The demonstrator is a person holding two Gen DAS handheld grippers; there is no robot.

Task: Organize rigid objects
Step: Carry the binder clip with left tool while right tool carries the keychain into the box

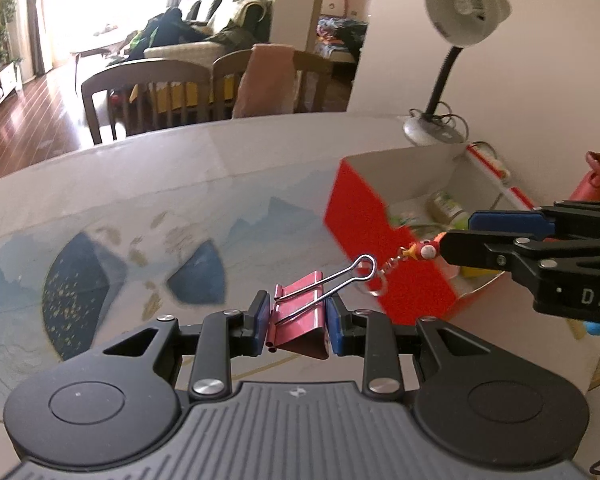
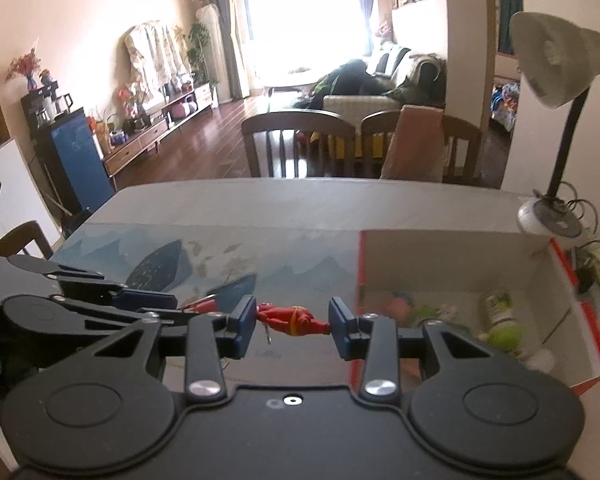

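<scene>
My left tongs (image 1: 298, 322) pinch a red binder clip (image 1: 300, 316), its wire handle pointing to two o'clock. My right tongs (image 2: 292, 322) pinch a red figurine keychain (image 2: 290, 321) above the tabletop (image 2: 300, 208). At two o'clock sits a red box (image 2: 452, 258) holding small items, a desk lamp (image 2: 556, 92) beyond.
</scene>
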